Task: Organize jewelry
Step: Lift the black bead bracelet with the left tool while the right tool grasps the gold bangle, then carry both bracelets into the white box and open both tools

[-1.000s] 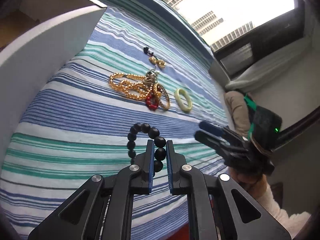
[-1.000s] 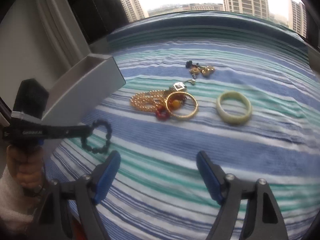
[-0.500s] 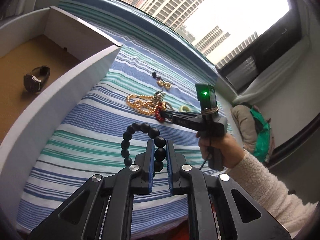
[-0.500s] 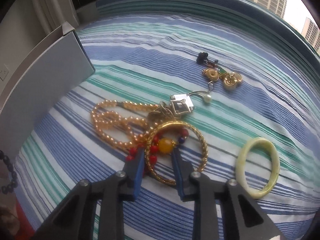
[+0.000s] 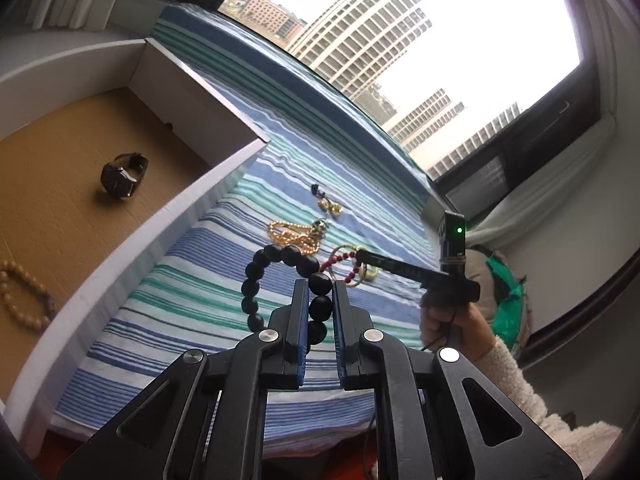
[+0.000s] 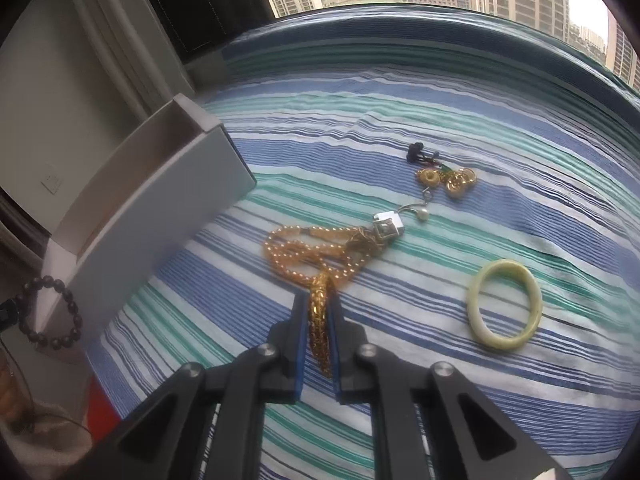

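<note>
Between tool (image 6: 318, 312) pads, bangle (image 6: 319, 320) half-hidden.

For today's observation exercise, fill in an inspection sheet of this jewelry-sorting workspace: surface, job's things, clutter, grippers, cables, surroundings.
Surface: striped cloth, wrinkled.
Job's things: white box holds a watch and tan beads; gold bead necklace, green bangle, gold earrings lie on the cloth.
Clutter: nothing seen.
Grippers: left gripper shut on black bead bracelet; right gripper shut on gold bangle.
Cables: thin cord at the hand.
Surroundings: window, tower blocks outside.
</note>
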The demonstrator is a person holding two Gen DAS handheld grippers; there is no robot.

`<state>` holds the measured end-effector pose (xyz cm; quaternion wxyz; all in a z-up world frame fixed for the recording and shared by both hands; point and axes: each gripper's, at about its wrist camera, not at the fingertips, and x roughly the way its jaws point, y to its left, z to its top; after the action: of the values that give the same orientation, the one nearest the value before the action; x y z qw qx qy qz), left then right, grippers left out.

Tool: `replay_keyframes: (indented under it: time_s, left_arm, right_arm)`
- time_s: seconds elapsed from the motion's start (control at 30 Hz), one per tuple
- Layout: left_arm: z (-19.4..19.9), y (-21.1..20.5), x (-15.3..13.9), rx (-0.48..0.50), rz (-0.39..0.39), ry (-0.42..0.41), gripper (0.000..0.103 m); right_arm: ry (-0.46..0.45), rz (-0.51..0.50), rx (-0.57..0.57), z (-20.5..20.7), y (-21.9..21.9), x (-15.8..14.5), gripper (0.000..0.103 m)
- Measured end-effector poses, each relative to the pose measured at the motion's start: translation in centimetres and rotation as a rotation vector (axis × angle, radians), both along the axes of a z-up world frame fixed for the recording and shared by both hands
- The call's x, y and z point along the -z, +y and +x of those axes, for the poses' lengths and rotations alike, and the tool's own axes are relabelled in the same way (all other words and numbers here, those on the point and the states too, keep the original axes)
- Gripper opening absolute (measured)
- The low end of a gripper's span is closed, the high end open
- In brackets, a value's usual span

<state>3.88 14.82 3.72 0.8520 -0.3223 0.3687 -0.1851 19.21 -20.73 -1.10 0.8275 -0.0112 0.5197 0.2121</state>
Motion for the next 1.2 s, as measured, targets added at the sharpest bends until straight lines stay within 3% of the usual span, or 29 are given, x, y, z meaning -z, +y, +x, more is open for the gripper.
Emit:
replay_keyframes:
  time_s: [0.33,0.47,0.6,0.67,0.87,1.03,1.1,1.2]
  left_arm:
    - [-1.3,1.0,0.5,-0.018,-0.005,0.02,0.009]
    - [-1.2,0.7,0.6,-0.018,-0.004,0.023,0.009]
    - [-1.3,0.9,0.5,-0.025,-0.005,0.023,0.009]
    - [-1.4,1.0,0.4,-0.027,0.001,0.02,0.009]
    - [-1.4,1.0,0.5,-0.03,0.002,0.022,0.009]
    - [-1.6,1.1,0.7,-0.03,0.002,0.033,0.009]
    - [-1.7,1.3,0.7,-0.034,-0.001,0.035,0.009]
    - [-2.0,1.7,0.3,-0.044,-0.01,0.026,0.009]
  right_arm:
    - [0.283,0.207,0.03,-1.3,-0.4,5.3,0.01]
    - [0.311,0.214,0.013,-2.1,0.8,6.4,0.013]
    - [0.279,0.196,0.026,-2.3,1.2,6.5,0.001]
    - [0.261,0.203,0.02,-2.4,1.5,6.1,0.001]
    - [0.167,-0.041,-0.128,-3.2,5.6,5.1,0.017]
    - [0.137,-0.205,-0.207,-3.3,8.3,7.2,0.017]
    - [0.129,-0.217,-0.206,-3.1,8.3,7.7,0.013]
    - [0.129,-0.157,-0.165,-3.0,7.5,6.5,0.006]
